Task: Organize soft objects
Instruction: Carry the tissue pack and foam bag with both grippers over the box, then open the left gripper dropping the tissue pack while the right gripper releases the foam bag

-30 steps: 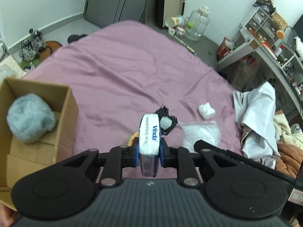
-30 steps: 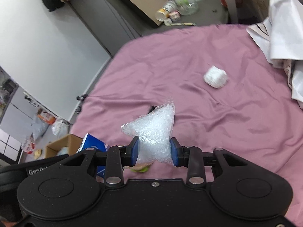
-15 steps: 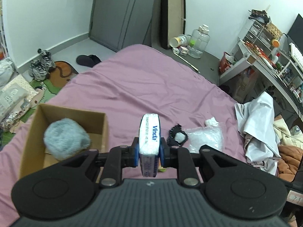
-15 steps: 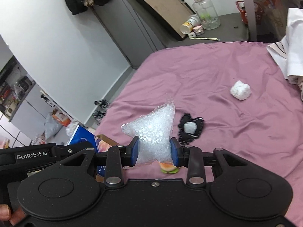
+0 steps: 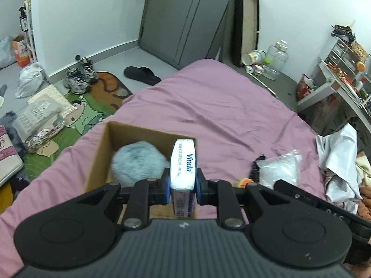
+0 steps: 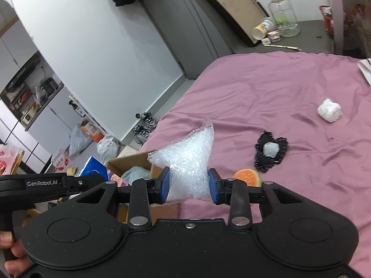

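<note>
Left gripper [image 5: 182, 185] clamps a tissue pack [image 5: 183, 166] upright between its 2 blue pads, printed "Vinda" in blue, above the near right part of the cardboard box [image 5: 102, 153] on the pink bed [image 5: 220, 106]. Grey fluffy ball [image 5: 136, 162] sits in the box. Right gripper [image 6: 189, 186], closed on a clear bubble-wrap bag [image 6: 187, 162]. "GenRobot.AI" reads on the left tool's body in the right view. Black patch [image 6: 270, 151] and white wad [image 6: 329, 113] lie on the bed.

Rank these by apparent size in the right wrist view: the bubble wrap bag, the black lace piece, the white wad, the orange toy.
1. Bubble wrap bag, though nearest the camera.
2. Black lace piece.
3. White wad and orange toy: similar; the toy is partly hidden, so unranked.
</note>
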`<state>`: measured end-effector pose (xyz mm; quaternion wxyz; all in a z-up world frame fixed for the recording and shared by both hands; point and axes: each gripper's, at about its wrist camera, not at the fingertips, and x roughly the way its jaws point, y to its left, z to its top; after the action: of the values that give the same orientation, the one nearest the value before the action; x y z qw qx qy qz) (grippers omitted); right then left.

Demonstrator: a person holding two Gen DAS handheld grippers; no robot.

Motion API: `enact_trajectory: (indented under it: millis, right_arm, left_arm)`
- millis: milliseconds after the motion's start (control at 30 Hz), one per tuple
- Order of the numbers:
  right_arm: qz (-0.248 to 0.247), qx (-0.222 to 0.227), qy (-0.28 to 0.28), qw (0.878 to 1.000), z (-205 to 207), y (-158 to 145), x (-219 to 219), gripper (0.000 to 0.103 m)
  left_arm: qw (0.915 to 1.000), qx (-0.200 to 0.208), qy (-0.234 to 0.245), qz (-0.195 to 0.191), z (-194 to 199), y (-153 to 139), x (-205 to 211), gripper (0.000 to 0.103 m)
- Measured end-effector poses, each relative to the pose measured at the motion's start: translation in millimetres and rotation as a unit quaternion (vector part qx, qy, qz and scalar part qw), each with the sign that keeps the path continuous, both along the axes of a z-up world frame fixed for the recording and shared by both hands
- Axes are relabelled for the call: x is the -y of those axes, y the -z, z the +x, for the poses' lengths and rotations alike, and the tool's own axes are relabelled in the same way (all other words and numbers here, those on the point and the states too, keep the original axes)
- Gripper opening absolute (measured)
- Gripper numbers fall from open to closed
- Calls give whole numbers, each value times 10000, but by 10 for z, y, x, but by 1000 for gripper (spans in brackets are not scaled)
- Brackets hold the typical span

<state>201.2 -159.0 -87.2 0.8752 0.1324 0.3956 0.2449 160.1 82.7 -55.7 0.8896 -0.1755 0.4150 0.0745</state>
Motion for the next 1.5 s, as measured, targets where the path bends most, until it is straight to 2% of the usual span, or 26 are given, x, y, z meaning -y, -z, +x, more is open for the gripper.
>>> enact_trajectory:
  millis: [400, 600, 767, 933, 1000, 1100, 1133, 1200, 1300, 1433, 1500]
  right_arm:
    - [-107, 35, -353, 9993, -108, 18, -449, 34]
    - [-193, 99, -506, 9985, -171, 34, -652, 34]
    - [-299, 93, -662, 9973, -204, 53, -842, 34]
    - [-270, 147, -801, 9963, -251, 70, -994, 37]
    - [-246, 245, -871, 9956, -272, 72, -1023, 40]
    - [-262, 266, -820, 9959, -276, 44, -994, 52]
    - [-237, 271, -771, 9964, -271, 29, -979, 56]
    - [-226, 278, -673, 9971, -262, -12, -933, 59]
    - [-192, 227, -605, 9977, -242, -71, -874, 63]
    - [-183, 265, -521, 9981, -249, -183, -764, 79]
    - [-165, 268, -549, 9980, -238, -235, -703, 83]
  left_arm:
    - [9991, -368, -227, 23, -39, 315, -426, 20]
    - [9980, -485, -250, 315, -30, 448, -537, 20]
    - [9979, -550, -284, 187, -32, 498, -651, 20]
    - [9981, -565, -204, 104, -41, 497, -674, 26]
    - [9981, -576, -189, 118, -44, 490, -658, 31]
    - [9981, -539, -225, 203, -82, 448, -617, 52]
    - [9981, -510, -246, 230, -100, 429, -603, 55]
    - [9982, -466, -273, 275, -129, 389, -573, 72]
    - [9984, -370, -231, 363, -144, 306, -505, 82]
    - [9984, -371, -145, 406, -117, 194, -384, 87]
    - [9986, -374, -60, 381, -109, 145, -315, 91]
